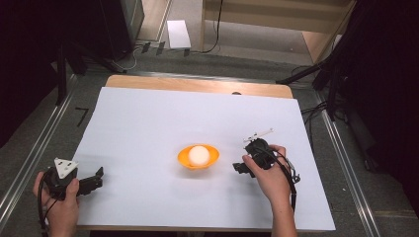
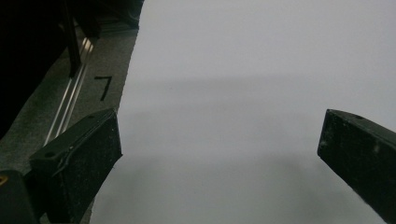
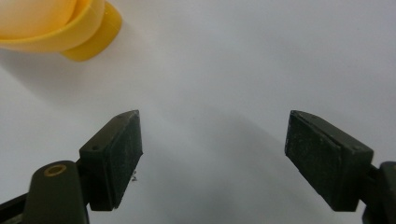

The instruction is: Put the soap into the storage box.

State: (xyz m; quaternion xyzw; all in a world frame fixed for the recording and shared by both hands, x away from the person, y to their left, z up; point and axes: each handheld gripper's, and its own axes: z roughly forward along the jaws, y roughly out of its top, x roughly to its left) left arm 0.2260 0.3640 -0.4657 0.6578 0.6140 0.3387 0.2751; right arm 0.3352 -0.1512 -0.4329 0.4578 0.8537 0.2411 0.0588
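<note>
Bowl (image 1: 198, 158) sits near the middle of what I see, so I start from the big surfaces around it. The table (image 1: 197, 84) shows a strip of bare wood along its far edge; a white sheet (image 1: 163, 118) covers the rest, reaching the near edge and both sides. The far half of the sheet is bare, and wide bare stretches lie on either side of the bowl. The bowl is orange, shallow, and holds a pale ball (image 1: 198, 155).

My left gripper (image 1: 94, 181) lies at the sheet's near left corner, well apart from the bowl. In the left gripper view its jaws stand wide apart with nothing between them, and the sheet's left edge runs just inside the left jaw.

My right gripper (image 1: 238, 168) rests on the sheet just right of the bowl, not touching it. In the right gripper view its jaws are spread wide and hold nothing; the bowl's rim (image 3: 70, 28) sits beyond the left jaw.
</note>
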